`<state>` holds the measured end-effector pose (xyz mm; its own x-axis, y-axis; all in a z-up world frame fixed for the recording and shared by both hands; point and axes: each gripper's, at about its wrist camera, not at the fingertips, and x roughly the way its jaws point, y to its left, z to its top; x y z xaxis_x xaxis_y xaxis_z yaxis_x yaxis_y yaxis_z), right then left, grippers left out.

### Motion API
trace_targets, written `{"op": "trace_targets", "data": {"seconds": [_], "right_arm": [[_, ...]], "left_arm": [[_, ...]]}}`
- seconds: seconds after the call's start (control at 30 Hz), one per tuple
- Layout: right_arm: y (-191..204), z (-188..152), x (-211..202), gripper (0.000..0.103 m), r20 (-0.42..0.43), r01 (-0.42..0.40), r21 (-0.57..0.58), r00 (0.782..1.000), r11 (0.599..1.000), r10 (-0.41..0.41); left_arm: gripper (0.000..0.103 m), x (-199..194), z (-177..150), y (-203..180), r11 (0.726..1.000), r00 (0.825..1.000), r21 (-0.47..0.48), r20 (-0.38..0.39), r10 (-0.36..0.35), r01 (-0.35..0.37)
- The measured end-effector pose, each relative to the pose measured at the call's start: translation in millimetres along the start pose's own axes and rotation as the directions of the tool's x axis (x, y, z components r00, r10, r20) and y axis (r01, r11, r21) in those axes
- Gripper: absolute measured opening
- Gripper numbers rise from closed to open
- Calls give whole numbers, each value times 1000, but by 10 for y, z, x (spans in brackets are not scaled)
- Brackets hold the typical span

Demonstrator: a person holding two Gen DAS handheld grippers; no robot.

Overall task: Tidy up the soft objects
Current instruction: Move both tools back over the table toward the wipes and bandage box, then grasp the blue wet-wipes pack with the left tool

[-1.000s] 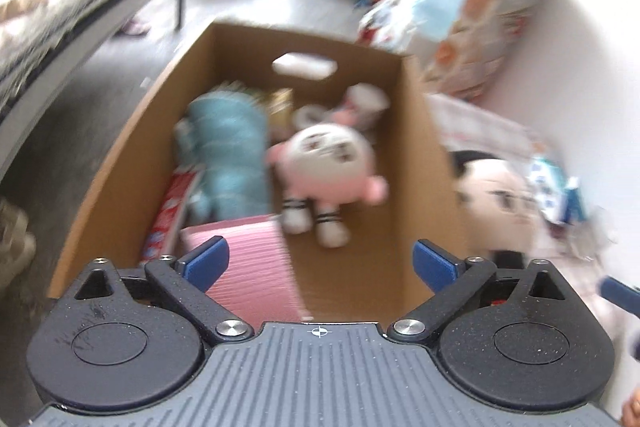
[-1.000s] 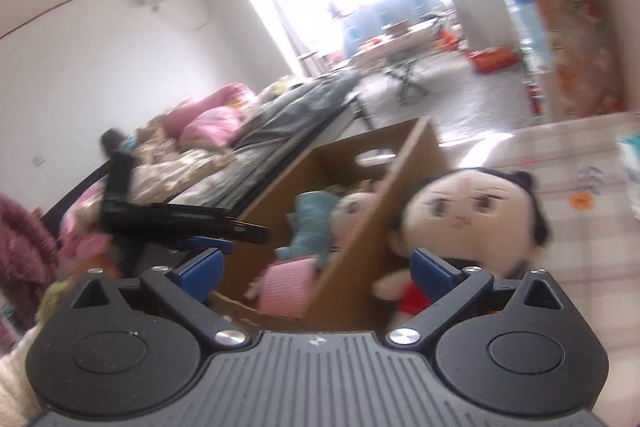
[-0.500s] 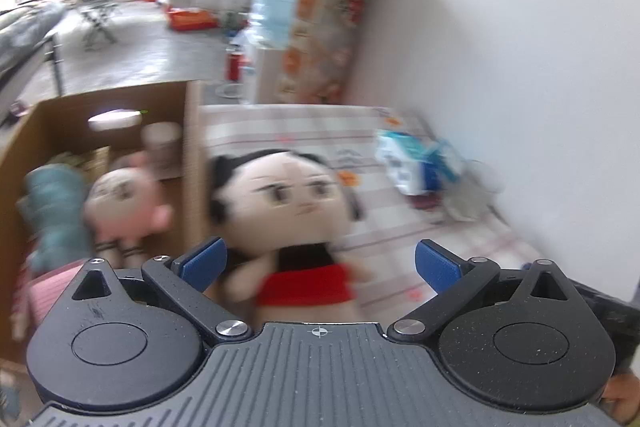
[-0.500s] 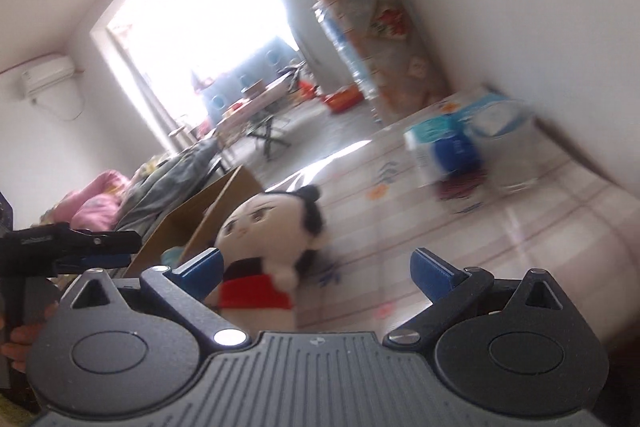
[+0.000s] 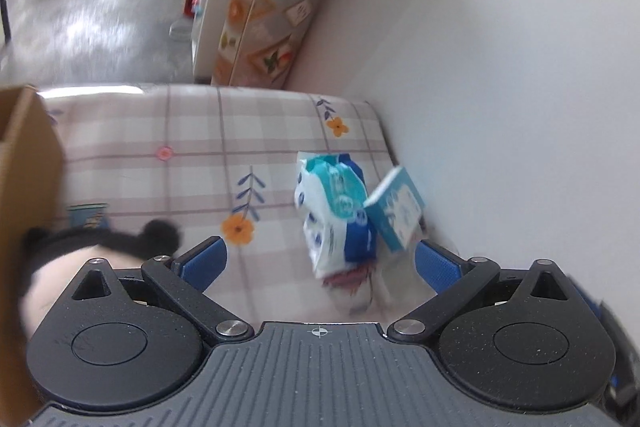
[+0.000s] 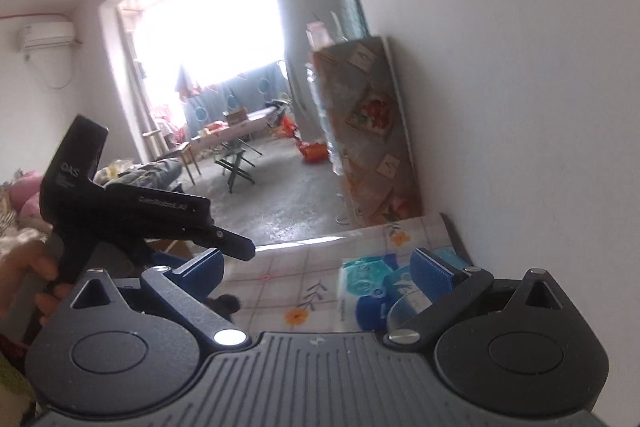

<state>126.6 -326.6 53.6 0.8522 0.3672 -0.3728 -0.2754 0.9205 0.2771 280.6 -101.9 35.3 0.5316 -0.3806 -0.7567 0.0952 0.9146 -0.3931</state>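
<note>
Checked bedsheet (image 5: 192, 131), doll (image 5: 100, 247), probably tissue packs (image 5: 340, 211)

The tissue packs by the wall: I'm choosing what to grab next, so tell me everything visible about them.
The tissue packs are soft plastic-wrapped bundles, white with teal and dark-blue print, blurred. They form a loose, tilted cluster on the checked floral cloth beside the white wall, ahead of the open left gripper; neither finger touches them.

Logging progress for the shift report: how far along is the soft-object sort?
Done: cannot be judged; only a corner of the cardboard box shows. In hand: nothing; left gripper and right gripper are open and empty. Left: the black-haired plush doll and tissue packs lie on the checked cloth.
</note>
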Motion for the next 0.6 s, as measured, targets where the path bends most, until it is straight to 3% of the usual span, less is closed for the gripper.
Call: {"op": "trace_targets", "data": {"seconds": [0.13, 0.2, 0.33, 0.6], "right_arm": [[-367, 116, 424, 99, -94, 28, 139, 995, 990, -15], [-486, 92, 503, 99, -96, 28, 177, 995, 984, -11], [-521, -22, 528, 99, -68, 26, 163, 998, 986, -15], [-579, -137, 509, 99, -34, 44, 111, 999, 993, -41]], "left_arm": [[101, 611, 346, -4, 998, 996, -69, -88, -6, 0], [101, 870, 468, -45, 997, 991, -76, -132, 14, -24], [101, 1288, 643, -139, 997, 984, -63, -178, 27, -39], [99, 1895, 772, -270, 986, 957, -31, -248, 149, -161]]}}
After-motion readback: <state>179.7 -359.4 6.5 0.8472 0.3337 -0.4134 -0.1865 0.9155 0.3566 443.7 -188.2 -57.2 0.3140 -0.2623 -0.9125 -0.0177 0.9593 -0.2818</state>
